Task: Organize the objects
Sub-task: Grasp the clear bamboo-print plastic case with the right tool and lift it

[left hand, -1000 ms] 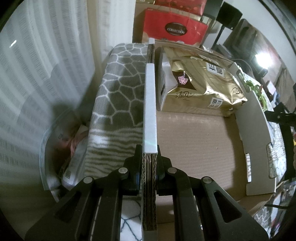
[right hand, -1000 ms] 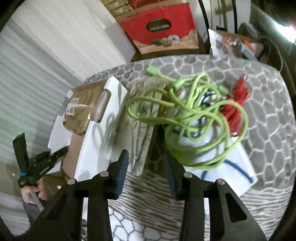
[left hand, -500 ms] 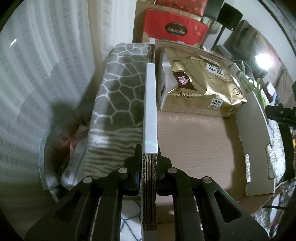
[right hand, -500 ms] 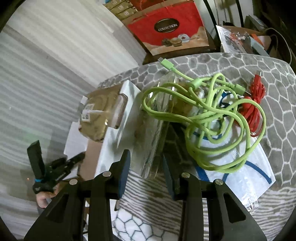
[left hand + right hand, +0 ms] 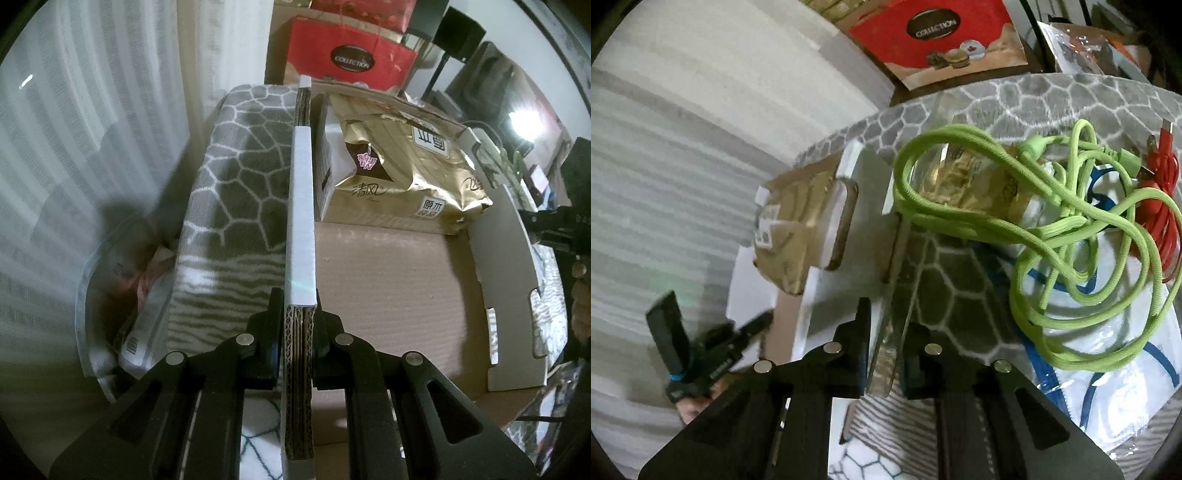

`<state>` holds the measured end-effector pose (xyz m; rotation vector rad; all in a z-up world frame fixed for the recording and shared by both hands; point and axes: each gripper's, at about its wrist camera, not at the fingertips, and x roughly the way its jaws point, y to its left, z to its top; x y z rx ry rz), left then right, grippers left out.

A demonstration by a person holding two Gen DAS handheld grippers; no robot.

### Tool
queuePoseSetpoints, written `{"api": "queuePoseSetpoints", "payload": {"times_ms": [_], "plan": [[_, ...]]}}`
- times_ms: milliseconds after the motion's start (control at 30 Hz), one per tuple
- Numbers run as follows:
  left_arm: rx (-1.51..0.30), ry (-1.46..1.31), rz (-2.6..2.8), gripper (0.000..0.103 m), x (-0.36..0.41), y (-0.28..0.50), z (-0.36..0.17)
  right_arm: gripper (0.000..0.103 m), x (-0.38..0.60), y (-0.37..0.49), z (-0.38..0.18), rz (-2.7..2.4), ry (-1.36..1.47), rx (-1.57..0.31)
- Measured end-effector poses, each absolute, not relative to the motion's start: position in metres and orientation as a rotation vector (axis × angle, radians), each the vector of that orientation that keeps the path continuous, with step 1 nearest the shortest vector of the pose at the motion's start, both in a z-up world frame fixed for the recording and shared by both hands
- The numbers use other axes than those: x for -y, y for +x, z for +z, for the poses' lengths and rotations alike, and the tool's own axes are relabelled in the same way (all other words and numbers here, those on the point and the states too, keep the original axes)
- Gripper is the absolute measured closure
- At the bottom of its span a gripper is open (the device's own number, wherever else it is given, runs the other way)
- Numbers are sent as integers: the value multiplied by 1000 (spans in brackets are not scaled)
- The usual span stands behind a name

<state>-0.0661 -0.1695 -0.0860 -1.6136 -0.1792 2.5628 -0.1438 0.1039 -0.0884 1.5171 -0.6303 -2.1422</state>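
My left gripper [image 5: 299, 328] is shut on the near end of the cardboard box's left wall [image 5: 301, 221]. A gold tissue pack [image 5: 399, 166] lies at the far end of the box; its brown floor [image 5: 388, 288] is bare in front. In the right wrist view my right gripper [image 5: 886, 354] is closing, its pads pressing the near edge of a clear plastic packet [image 5: 960, 177] with yellowish contents. A tangled green cable [image 5: 1071, 229] lies partly over that packet. The box's white side wall [image 5: 864, 192] and the gold pack [image 5: 798, 214] stand just left of it.
A red cable [image 5: 1163, 192] and a white bag with blue lines [image 5: 1108, 369] lie right of the packet on the grey patterned blanket [image 5: 1071, 96]. A red gift bag [image 5: 347, 62] stands behind. A plastic bag [image 5: 122, 295] sits left of the box by the curtain.
My right gripper moved forward and turned, and its jaws came together on the clear packet's edge, which now stands tilted up. The left gripper kept still on the box wall.
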Motion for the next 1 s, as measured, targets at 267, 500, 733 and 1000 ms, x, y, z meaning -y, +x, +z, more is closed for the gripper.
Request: {"api": "queuePoseSetpoints", "payload": {"times_ms": [267,500,733,1000], "plan": [[190,-1612,2560,92,172,-66,-86,95,-135,-141,-63,-2150,1441,793],[189,-1613,2561,92,172,-66,-86,95,-145,-130,-31,-2185,1347,840],[188,-1613,2560,92,172,-67,-86,95,-134,-118,-1,-2198,1261,862],[189,-1613,2560,92,173,-67,-86,95,-98,-110,-26,-2141,1345,884]]}}
